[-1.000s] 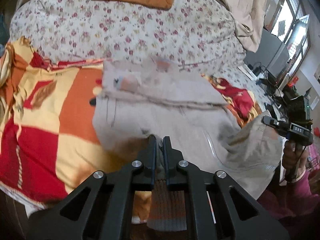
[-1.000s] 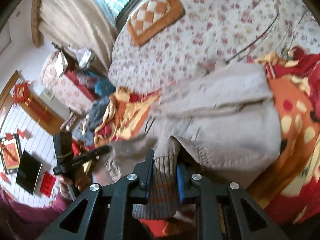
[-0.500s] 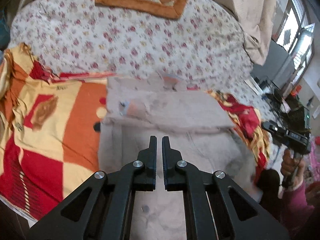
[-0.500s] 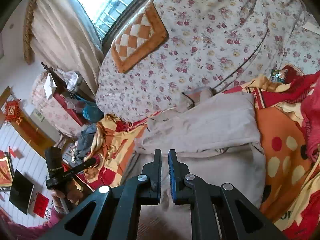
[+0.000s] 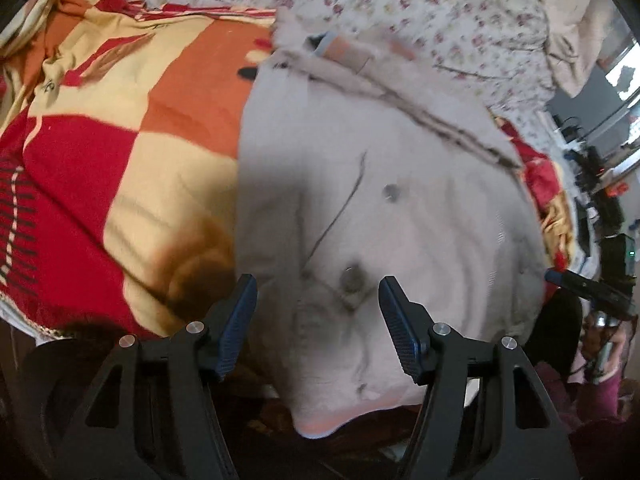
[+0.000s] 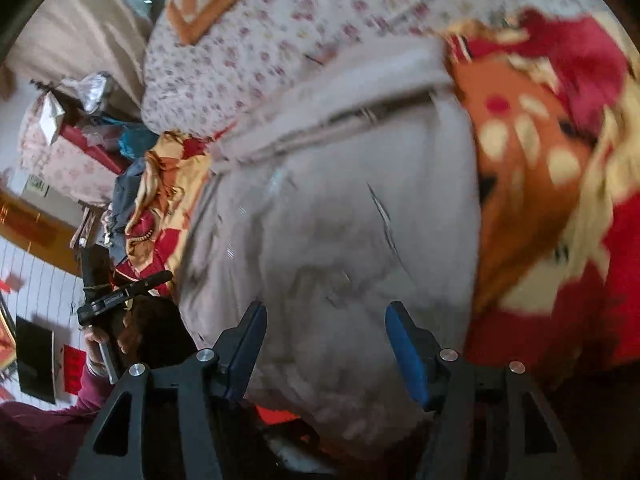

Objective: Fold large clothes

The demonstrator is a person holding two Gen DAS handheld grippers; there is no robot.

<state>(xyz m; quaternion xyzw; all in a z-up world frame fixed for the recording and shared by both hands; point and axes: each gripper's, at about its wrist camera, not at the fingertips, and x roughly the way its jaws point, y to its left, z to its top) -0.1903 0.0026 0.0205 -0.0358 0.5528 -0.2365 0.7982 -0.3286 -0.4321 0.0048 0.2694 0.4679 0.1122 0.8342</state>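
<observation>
Beige jacket [image 5: 400, 208] lies folded on the red, orange and cream blanket [image 5: 120, 152], near the floral bedspread [image 5: 420, 4]. Left gripper [image 5: 316, 312] and right gripper [image 6: 324, 340] hover over its near edge, jaws opening, gripping nothing.

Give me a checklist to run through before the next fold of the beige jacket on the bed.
1. Left gripper free of cloth: ok, jaws opening, pads clear of the jacket.
2. Right gripper free of cloth: ok, jaws opening, nothing pinched.
3. Jacket lies wholly on the blanket: not ok, its near edge hangs over the bed's edge.
4. Jacket surface smooth: not ok, wrinkles near both grippers.
5. Top part folded flat: cannot tell, blurred.
</observation>
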